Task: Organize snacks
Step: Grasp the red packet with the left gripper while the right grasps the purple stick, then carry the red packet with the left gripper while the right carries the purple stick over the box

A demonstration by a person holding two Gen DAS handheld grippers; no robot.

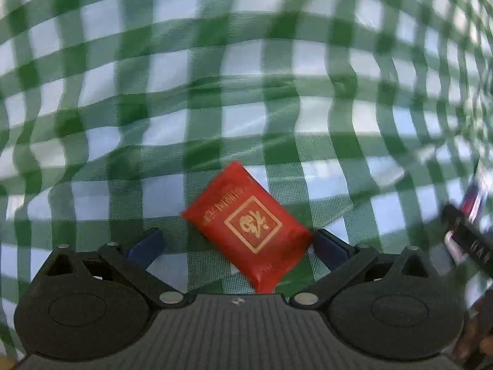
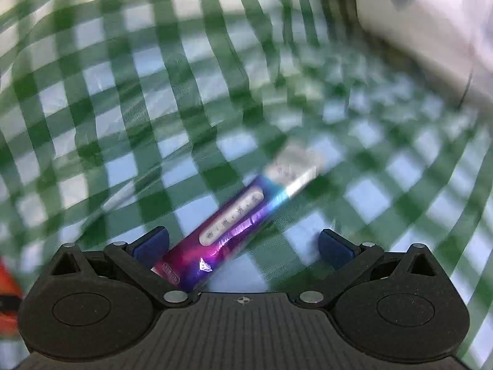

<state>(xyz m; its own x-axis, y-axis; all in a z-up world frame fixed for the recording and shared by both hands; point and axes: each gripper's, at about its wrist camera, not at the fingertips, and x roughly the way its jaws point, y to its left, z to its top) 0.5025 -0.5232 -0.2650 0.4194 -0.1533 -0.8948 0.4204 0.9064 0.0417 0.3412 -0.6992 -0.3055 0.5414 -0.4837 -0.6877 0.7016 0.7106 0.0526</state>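
Observation:
A red snack packet with a gold emblem (image 1: 246, 226) lies on the green-and-white checked cloth (image 1: 215, 92), tilted, between the blue fingers (image 1: 144, 246) of my left gripper (image 1: 237, 246). The jaws stand wide open around it. In the right wrist view, a long purple-and-blue snack stick with a silver end (image 2: 237, 219) lies diagonally between the open jaws of my right gripper (image 2: 243, 246), closer to the left finger (image 2: 152, 245). The view is motion-blurred.
A white container or box (image 2: 431, 21) sits at the upper right of the right wrist view. The other gripper and the purple packet show at the right edge of the left wrist view (image 1: 468, 225). An orange-red item (image 2: 7, 277) shows at the left edge.

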